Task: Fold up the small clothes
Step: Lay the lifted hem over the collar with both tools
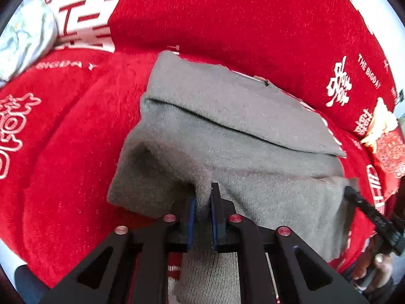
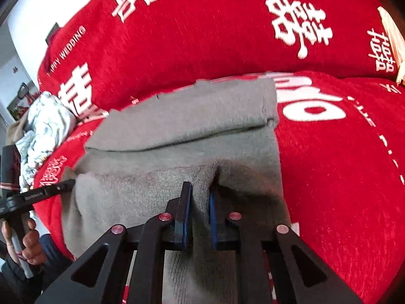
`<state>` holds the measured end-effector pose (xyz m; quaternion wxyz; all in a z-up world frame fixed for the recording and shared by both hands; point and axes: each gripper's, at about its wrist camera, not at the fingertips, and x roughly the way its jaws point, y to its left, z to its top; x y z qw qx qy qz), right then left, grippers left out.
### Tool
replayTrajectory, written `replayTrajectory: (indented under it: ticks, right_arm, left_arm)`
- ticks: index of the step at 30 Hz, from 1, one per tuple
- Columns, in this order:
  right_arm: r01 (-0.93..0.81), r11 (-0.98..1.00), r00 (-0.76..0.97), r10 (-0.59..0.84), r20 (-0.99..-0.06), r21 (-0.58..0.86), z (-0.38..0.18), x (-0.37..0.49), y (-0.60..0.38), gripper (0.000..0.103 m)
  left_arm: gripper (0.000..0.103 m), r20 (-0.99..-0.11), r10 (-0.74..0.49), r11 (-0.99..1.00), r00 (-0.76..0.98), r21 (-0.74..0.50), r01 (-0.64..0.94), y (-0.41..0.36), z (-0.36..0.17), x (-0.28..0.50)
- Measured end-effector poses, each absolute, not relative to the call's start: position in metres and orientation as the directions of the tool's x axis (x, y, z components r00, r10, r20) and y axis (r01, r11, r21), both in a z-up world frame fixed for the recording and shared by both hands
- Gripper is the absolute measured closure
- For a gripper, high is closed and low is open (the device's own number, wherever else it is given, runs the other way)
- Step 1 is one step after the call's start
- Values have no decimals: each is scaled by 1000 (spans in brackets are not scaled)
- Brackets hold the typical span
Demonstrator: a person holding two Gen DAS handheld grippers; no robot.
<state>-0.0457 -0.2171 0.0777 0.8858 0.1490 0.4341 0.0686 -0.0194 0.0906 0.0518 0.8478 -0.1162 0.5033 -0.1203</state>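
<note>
At the far left a crumpled pale floral cloth (image 1: 22, 33) lay against the backrest of the red sofa cover (image 1: 63, 136), well apart from the work, likely set aside so it would not get caught up in the fold. The grey garment (image 1: 227, 116) lay spread across the seat, with its far edge already turned over on itself into a flat band, which suggested one fold was done and the near edge was next. The left gripper (image 1: 203, 200) was clenched on a pinch of the garment's near edge towards its left corner, the fabric bunched up between the blue pads (image 1: 192, 215); gripping close to the corner would keep that side from sagging when lifted. The right gripper (image 2: 200, 197) gripped the same near edge towards the right corner, cloth likewise pinched between its jaws, so that both ends of the hem could rise and travel together and the fold stay straight. The cloth between the two grips looked slightly raised and taut. At the far right a yellow and red ornament (image 1: 384, 136) rested on the sofa, clear of the garment.
</note>
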Motion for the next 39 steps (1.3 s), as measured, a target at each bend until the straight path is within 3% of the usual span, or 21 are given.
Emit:
replayTrajectory:
  ticks: [2,3,4,5,6,8,16,18,19,20,21,22,34,39]
  right_arm:
    - [14,939,612,265,-745,345,76,-50,-223,73]
    - [20,933,605,275,-747,359,75,-51,-227,51]
    - [31,926,600,285,-748,377,74,-56,-230,32]
    - [31,921,612,289,-736,387,76,-62,-233,29]
    - [32,922,625,283,-727,386,78,-67,-236,28]
    - [21,928,632,277,-724,373,80,-84,-236,28]
    - [-19,938,611,285,-739,346,61,-111,-224,28]
    - [-50,935,609,308,-731,352,61,-107,-218,35]
    - [-74,932,606,325,-726,355,61,-105,-214,53]
    - [-98,935,591,331,-735,342,60,-102,-209,64]
    - [-106,937,584,329,-742,333,58,-100,-206,83]
    - [-113,938,578,330,-747,327,58,-99,-205,88]
    - [-163,840,683,475,-555,518,124,-96,-226,90]
    - [-137,853,698,444,-562,504,137,-70,-225,90]
  left_arm:
    - [90,-804,-388,917,450,-385,104,100,50,-25]
    - [82,-785,-434,895,442,-433,111,108,48,-30]
    - [41,-774,-464,879,430,-462,116,112,47,-33]
    - [3,-772,-477,870,420,-482,103,118,44,-39]
    - [1,-774,-448,880,447,-470,70,126,42,-46]
    - [1,-776,-395,903,491,-426,53,135,42,-65]
    - [1,-786,-474,878,396,-455,147,89,22,-70]
    - [5,-806,-429,903,408,-391,178,68,22,-67]
    - [30,-809,-423,906,407,-367,211,58,23,-68]
    - [60,-817,-413,910,402,-349,226,53,24,-67]
    - [75,-827,-404,912,391,-334,237,49,25,-67]
    - [91,-831,-415,907,370,-345,242,48,24,-66]
    - [91,-686,-433,901,585,-359,245,72,110,-66]
    - [91,-689,-412,909,596,-358,215,73,119,-42]
